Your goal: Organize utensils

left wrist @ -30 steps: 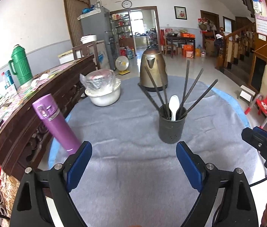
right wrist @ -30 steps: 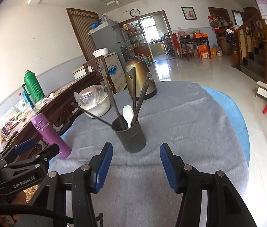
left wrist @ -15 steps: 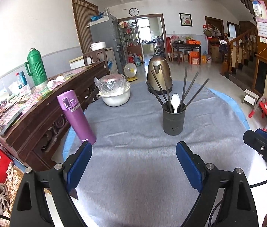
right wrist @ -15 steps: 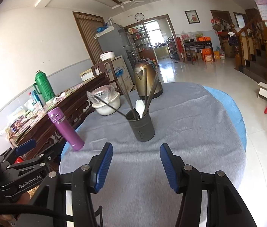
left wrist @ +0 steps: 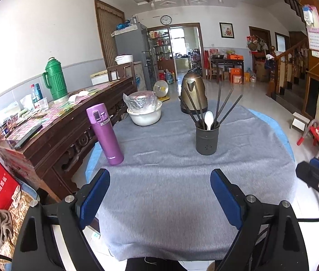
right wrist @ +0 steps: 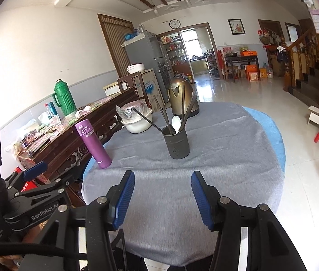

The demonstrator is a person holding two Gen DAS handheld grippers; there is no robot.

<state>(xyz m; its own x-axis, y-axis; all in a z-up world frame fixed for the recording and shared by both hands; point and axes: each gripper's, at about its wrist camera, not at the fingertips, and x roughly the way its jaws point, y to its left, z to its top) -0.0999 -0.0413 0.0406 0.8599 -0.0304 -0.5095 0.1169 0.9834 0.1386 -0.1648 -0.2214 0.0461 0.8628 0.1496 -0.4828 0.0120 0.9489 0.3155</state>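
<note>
The likeliest mishap, to my eye, is the dark utensil holder (left wrist: 206,140) tipping; it is narrow, it stands on soft grey cloth (left wrist: 170,194), and its chopsticks (left wrist: 227,110) fan out high above the rim, so a claw brushing one of those long sticks would lever the whole pot over; a second worry is the purple flask (left wrist: 105,134) at the left edge of the table, tall and slim, which a careless sweep of the left claw could knock to the floor; the white spoon (left wrist: 208,120) sits bowl-up among the sticks and could be flicked out if anything is pulled through the bundle.

The left gripper (left wrist: 159,196) hangs at the near edge of the table with its blue pads spread wide and nothing between them; the right gripper (right wrist: 162,197) is likewise parted and empty, a little narrower in its gap; the holder stands near the middle of the table, well apart from both, far of the left claw and slightly to its right, almost dead ahead of the right claw; the brass kettle (left wrist: 193,94) and the covered white bowl (left wrist: 144,115) sit farther back still.
</note>
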